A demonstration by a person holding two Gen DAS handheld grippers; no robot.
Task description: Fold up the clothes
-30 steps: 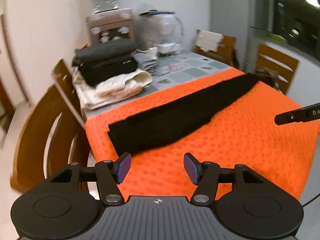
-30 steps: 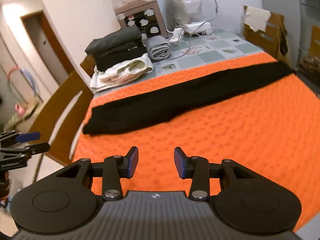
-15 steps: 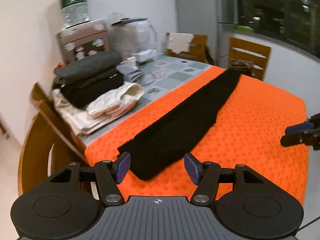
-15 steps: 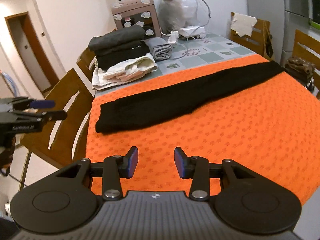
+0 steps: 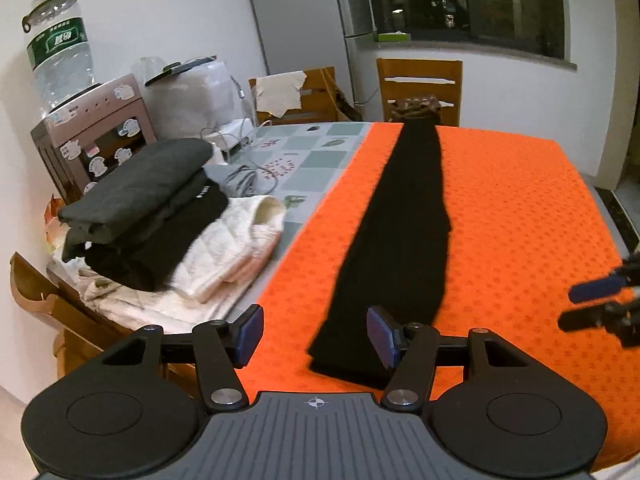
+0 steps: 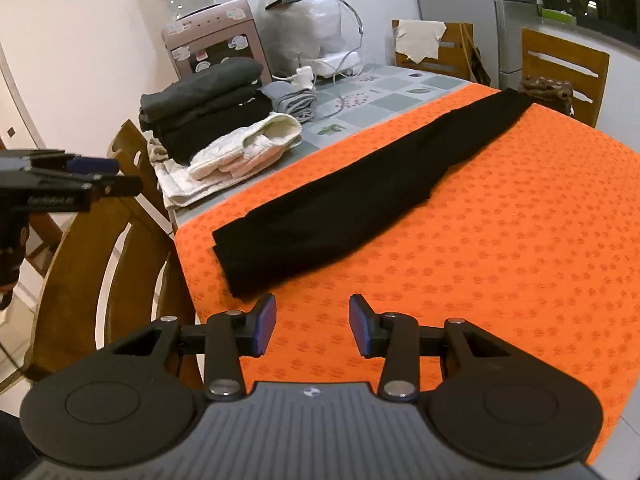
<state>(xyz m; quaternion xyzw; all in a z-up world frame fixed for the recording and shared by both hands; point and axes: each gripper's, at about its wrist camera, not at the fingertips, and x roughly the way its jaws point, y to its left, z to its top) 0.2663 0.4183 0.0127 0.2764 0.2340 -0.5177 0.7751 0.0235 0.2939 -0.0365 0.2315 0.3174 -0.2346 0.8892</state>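
A long black garment [image 5: 404, 220], folded into a narrow strip, lies flat on the orange cloth [image 5: 520, 220] that covers the table. My left gripper [image 5: 316, 332] hovers at the strip's near end. Its jaws are closing; the garment's corner shows in the gap, but the pads do not press on it. In the right wrist view the same garment [image 6: 360, 196] runs diagonally. My right gripper [image 6: 313, 330] stands open over bare orange cloth [image 6: 500, 240], just short of that near end. Each gripper shows in the other's view: the right gripper [image 5: 600, 304] and the left gripper [image 6: 80, 176].
A pile of folded clothes [image 5: 152, 216] sits on the tiled table part at the left, with cables and a white device [image 6: 336, 62] behind. A wooden chair [image 6: 120, 248] stands by the near table corner. More chairs [image 5: 420, 80] stand at the far side.
Both grippers have swung in toward the garment's near end. The left wrist view now looks along the strip's length, and the left jaws have narrowed slightly. The garment has not moved.
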